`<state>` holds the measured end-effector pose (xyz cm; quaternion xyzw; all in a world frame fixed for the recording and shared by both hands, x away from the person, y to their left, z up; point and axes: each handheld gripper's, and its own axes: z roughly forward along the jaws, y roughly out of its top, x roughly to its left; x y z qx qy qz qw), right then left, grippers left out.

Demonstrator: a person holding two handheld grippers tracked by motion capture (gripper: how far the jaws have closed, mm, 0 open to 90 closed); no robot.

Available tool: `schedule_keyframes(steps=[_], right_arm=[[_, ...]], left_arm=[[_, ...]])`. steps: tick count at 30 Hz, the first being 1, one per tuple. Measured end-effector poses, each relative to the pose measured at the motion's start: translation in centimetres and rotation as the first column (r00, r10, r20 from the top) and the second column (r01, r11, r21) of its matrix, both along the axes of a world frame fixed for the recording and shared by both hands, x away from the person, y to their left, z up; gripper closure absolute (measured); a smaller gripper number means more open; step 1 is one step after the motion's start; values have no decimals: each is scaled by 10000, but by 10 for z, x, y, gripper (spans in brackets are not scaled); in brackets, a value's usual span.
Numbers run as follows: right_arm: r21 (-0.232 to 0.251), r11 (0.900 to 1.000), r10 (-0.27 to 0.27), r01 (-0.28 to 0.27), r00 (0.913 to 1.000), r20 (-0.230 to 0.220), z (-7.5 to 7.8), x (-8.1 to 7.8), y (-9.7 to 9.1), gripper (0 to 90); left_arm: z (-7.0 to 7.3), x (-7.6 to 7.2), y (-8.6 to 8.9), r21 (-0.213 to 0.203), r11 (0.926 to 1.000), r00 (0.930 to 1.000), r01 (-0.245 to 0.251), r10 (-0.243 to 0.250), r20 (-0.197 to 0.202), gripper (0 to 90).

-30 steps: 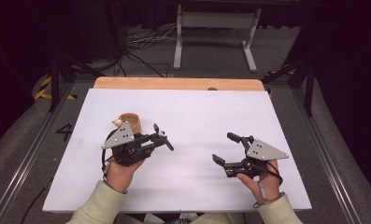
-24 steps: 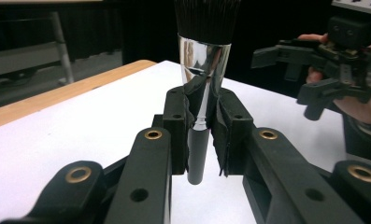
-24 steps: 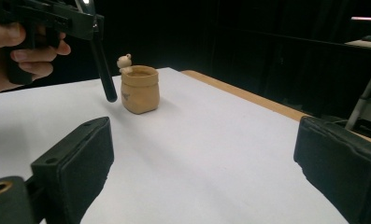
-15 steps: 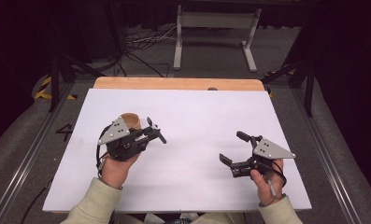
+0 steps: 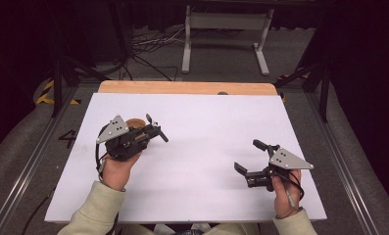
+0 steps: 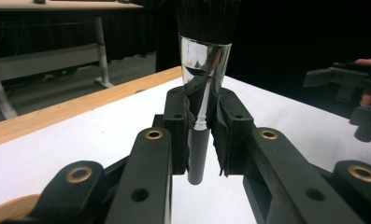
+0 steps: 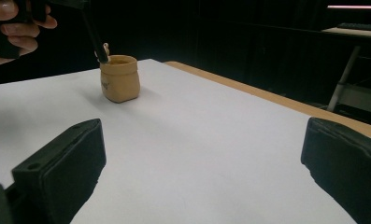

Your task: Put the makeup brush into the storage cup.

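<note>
— Looking at the brush (image 6: 203, 93), which way does it point?

— Its long axis runs straight out along the left gripper (image 6: 201, 135). In the left gripper view the dark bristles are at the far end, then the shiny metal collar, and the thin black handle comes back toward the camera. From the high view that same brush (image 5: 155, 129) lies roughly level, its end reaching out past the jaws toward the counter's (image 5: 206, 127) middle.

— And where is it over the counter?

— On the left half, just beside a small tan pot (image 5: 133, 123) that the left gripper (image 5: 145, 133) partly covers. In the right gripper view the pot (image 7: 120, 78) stands upright on the white sheet, and a dark rod-like tip sits at its rim; whether it touches I cannot tell.

— Is there room to move?

— Plenty. The white surface is bare between the two hands and out to the wooden strip (image 5: 187, 88) along the far edge. The right gripper (image 5: 253, 159) is well apart from the left, near the right front corner.

— How are the jaws?

— The left pair is pressed in on the brush handle, pinching it just below the collar. The right gripper (image 7: 206, 172) is spread wide, nothing between its pads (image 7: 64, 165), hovering low over the sheet.
</note>
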<state>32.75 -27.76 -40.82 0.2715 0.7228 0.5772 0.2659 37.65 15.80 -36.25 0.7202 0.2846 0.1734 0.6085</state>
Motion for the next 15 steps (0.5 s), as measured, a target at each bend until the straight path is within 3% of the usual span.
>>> schedule_keyframes(steps=[8, 15], right_arm=[[-22, 9998, -206, 206, 9998, -76, -4, 0, -6, 6], [-64, 9995, -297, 296, 9995, -128, -6, 0, -8, 6]], left_arm=[[0, 6, 5, 84, 9983, 9983, -569, 568, 87, 771], [1, 11, 14, 19, 9927, 9926, -1207, 1206, 116, 771]])
